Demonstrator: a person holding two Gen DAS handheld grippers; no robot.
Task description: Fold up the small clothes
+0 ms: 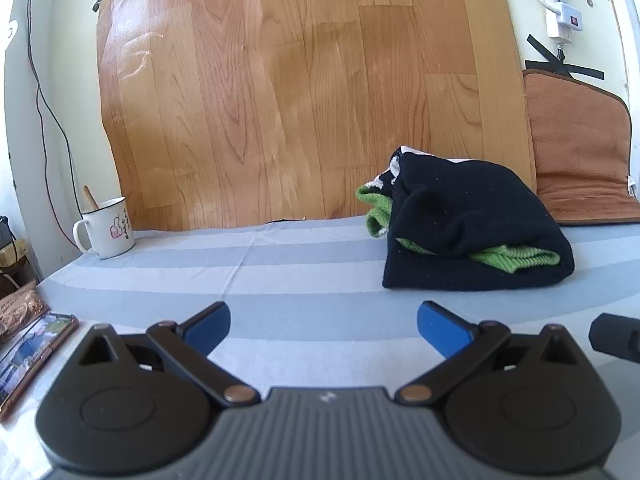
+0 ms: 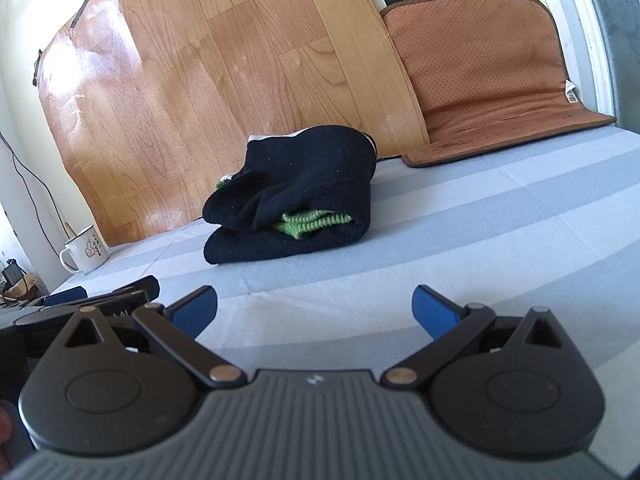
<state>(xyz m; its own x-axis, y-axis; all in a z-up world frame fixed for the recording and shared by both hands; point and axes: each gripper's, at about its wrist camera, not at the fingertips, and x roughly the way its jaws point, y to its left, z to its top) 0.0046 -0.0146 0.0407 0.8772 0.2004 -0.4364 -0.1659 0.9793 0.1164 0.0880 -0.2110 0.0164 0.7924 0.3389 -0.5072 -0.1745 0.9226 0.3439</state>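
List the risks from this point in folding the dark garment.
1. The bulky black knit garment with green ribbed trim sits loosely bundled; a one-sided pinch could undo its layers.
2. The white enamel mug stands near the striped cloth's edge; tugging the cloth might tip it.

Striped sheet (image 1: 304,280): garment (image 1: 472,232), mug (image 1: 108,228), mat (image 2: 500,136).
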